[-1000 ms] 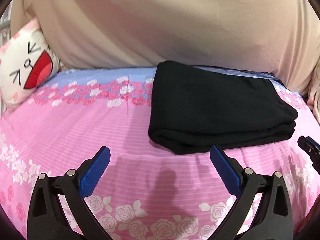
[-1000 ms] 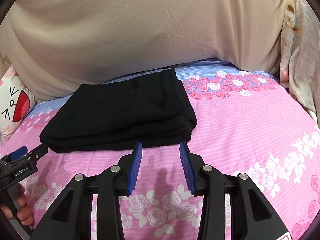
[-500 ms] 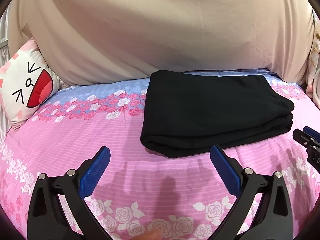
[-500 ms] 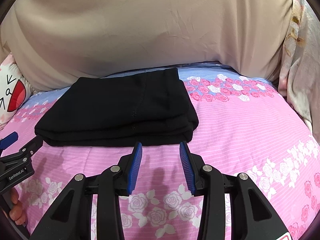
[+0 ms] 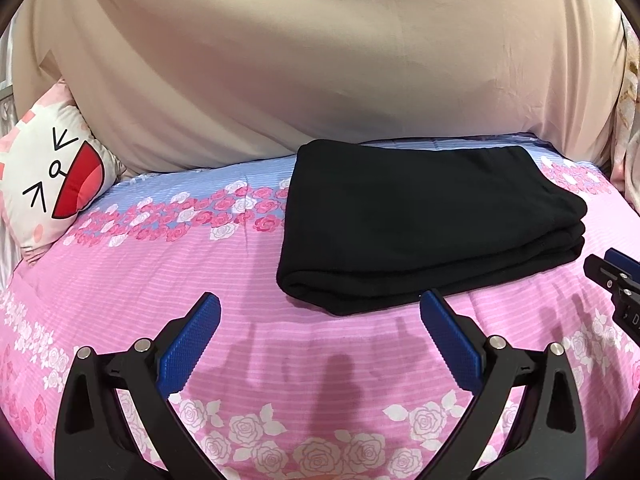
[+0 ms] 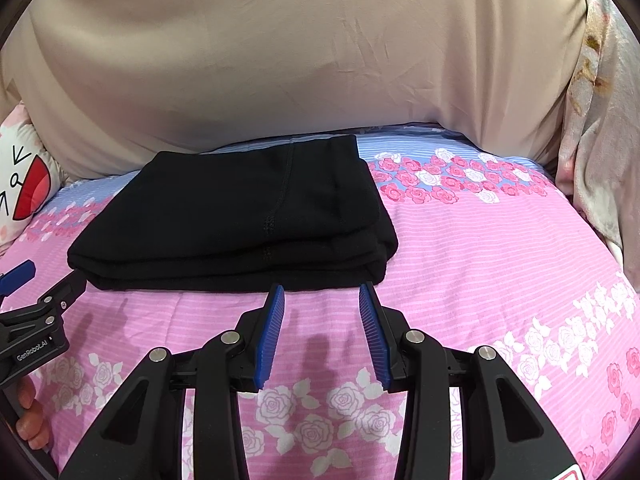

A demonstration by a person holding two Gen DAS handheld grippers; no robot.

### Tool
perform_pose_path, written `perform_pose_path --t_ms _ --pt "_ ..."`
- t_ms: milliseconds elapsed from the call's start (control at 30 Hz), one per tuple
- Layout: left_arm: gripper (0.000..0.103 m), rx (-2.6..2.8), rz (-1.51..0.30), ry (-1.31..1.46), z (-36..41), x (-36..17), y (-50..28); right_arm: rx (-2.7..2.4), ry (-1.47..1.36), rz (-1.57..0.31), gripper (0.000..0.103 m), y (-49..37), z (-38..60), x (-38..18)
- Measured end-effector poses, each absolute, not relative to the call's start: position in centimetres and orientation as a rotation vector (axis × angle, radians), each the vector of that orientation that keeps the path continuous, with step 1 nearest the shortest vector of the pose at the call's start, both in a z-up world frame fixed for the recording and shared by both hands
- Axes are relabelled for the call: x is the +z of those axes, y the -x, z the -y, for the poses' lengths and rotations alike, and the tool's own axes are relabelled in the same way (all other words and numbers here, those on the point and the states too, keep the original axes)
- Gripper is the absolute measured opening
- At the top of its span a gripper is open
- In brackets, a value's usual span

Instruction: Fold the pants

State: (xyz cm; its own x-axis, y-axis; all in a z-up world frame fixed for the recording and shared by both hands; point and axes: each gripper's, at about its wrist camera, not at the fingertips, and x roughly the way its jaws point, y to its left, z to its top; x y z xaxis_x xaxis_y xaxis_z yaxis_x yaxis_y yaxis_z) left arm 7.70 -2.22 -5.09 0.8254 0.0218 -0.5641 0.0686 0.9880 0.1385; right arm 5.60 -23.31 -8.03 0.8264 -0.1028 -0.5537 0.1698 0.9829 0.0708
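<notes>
We hold both tools low over the bed, tipped down toward the sheet. Left gripper (image 5: pixel 320 316): jaws spread wide, nothing between the blue pads (image 5: pixel 188 348). Right gripper (image 6: pixel 322 308): jaws at a narrow gap, also empty, tips just short of the pants' near edge. Fingers of our left hand (image 6: pixel 30 416) wrap that tool's handle.

The black pants (image 5: pixel 424 220) lie folded into a stacked rectangle on the pink rose-print bedsheet (image 5: pixel 160 264), toward its far side near the beige drape (image 5: pixel 320 60). A cartoon-face pillow (image 5: pixel 52 184) leans at the left.

Against a second ago: the left view has swung, so the pants sit more central and more pillow shows. Both jaw gaps are unchanged, and the pants have not shifted.
</notes>
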Motion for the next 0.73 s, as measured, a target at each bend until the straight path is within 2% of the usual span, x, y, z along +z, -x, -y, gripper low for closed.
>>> perform_pose_path --t_ms 467,567,733 --pt "0.097 -0.014 -0.589 -0.155 2.13 -4.85 -7.52 -0.148 -0.117 -0.580 0.039 -5.53 23.33 -8.02" --pt "0.097 -0.019 -0.593 -0.170 2.43 -4.87 -7.59 -0.151 -0.117 -0.577 0.046 -5.44 23.27 -7.96" --pt "0.097 -0.025 -0.591 -0.170 2.43 -4.76 -7.62 -0.152 -0.111 -0.570 0.047 -5.26 23.28 -7.86"
